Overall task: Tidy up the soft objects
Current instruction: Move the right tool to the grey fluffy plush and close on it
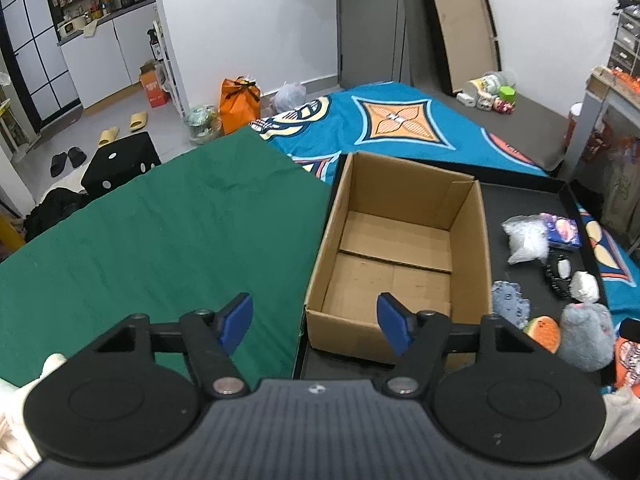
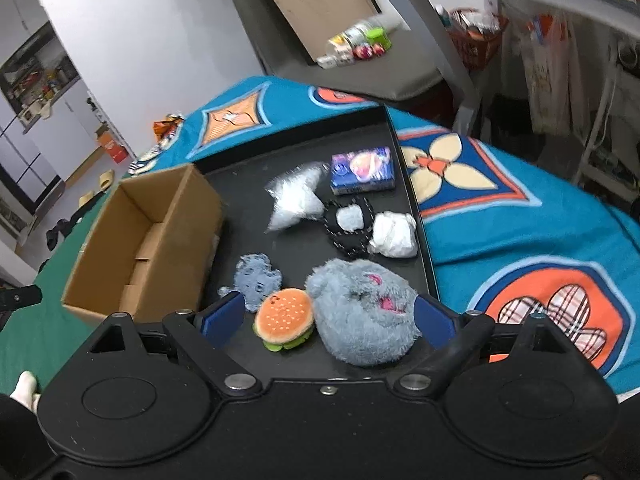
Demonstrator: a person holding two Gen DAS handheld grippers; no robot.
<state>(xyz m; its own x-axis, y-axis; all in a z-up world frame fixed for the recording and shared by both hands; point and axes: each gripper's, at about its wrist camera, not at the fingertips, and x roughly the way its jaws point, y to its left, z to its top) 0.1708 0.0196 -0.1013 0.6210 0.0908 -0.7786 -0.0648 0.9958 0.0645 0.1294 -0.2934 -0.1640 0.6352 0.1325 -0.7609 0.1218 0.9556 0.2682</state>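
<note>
Both grippers tilt downward, jaws apart and empty: the left gripper [image 1: 316, 322] over the cardboard box [image 1: 400, 256], the right gripper [image 2: 328, 316] above the grey plush [image 2: 360, 312].

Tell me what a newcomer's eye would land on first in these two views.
Probably the fluffy grey plush toy, closest to the open right gripper, with the small orange burger plush touching its left side on the black tray. Next, the empty brown cardboard box at the tray's left end, ahead of the open left gripper.
</note>
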